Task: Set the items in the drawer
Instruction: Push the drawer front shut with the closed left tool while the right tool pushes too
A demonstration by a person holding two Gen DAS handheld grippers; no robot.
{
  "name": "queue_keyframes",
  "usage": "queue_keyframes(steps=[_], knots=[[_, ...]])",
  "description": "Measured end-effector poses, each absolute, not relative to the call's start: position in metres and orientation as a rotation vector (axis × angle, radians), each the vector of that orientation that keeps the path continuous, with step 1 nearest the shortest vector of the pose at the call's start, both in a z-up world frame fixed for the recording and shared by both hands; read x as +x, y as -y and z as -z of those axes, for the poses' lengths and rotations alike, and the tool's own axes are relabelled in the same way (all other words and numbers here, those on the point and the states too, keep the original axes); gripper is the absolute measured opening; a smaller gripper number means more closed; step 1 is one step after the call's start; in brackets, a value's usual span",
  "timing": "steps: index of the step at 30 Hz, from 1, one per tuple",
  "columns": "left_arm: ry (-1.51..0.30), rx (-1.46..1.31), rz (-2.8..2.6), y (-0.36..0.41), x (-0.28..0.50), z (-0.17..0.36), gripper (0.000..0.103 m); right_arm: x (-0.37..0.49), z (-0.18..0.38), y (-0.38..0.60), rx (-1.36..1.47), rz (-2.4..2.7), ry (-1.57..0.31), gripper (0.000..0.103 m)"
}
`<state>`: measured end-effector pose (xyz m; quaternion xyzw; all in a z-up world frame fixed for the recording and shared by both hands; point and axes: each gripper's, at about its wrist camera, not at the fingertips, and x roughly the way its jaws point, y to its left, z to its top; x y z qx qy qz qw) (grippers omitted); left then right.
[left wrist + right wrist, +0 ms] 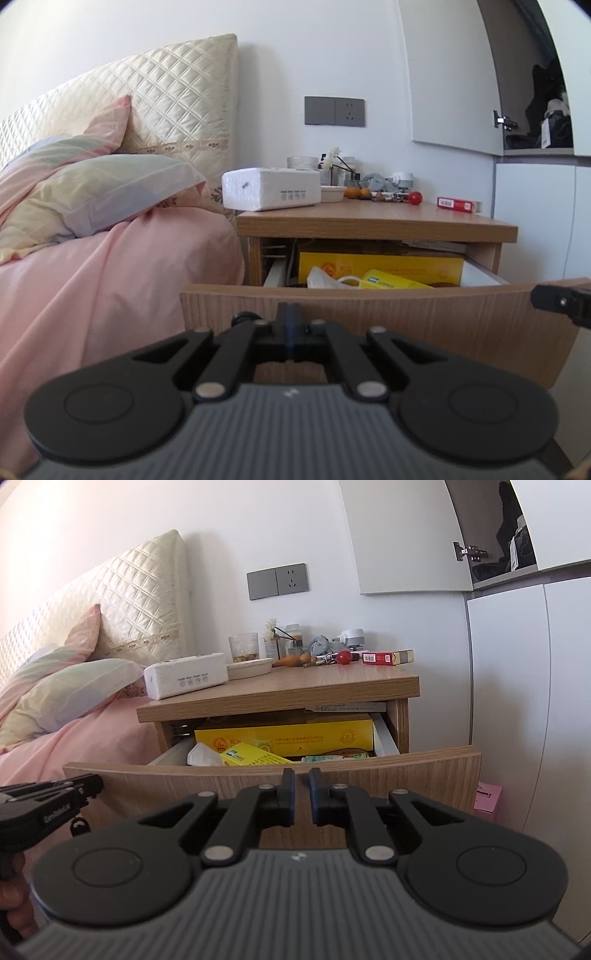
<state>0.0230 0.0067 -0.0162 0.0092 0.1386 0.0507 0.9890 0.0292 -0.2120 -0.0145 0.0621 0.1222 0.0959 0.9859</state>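
Observation:
The wooden nightstand's drawer [406, 314] [406, 775] stands pulled out. Inside it lie a long yellow box [284, 734], a smaller yellow box [255, 757] and a white mask [205, 757]. On the nightstand top [295, 686] sit a white tissue pack [184, 679], a shallow dish [249, 667], a red ball [345, 657] and a red cigarette box [380, 658] [458, 204]. My left gripper [290, 308] is shut and empty just before the drawer front. My right gripper [301, 775] is shut to a narrow slit, with nothing between its pads, level with the drawer's top edge.
A bed with pink sheets [110, 266] and pillows [110, 192] borders the nightstand on the left. White wardrobe doors [517, 683] stand at the right, one upper door open. A pink paper [487, 797] lies on the floor. A glass, bottles and oranges [356, 192] crowd the top's back.

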Motion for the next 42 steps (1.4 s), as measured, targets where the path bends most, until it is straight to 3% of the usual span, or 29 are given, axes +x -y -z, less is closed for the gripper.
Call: queue_keyframes(steps=[42], knots=[[-0.323, 0.104, -0.118, 0.001, 0.158, 0.02, 0.0, 0.153, 0.022, 0.208, 0.109, -0.178, -0.209, 0.008]])
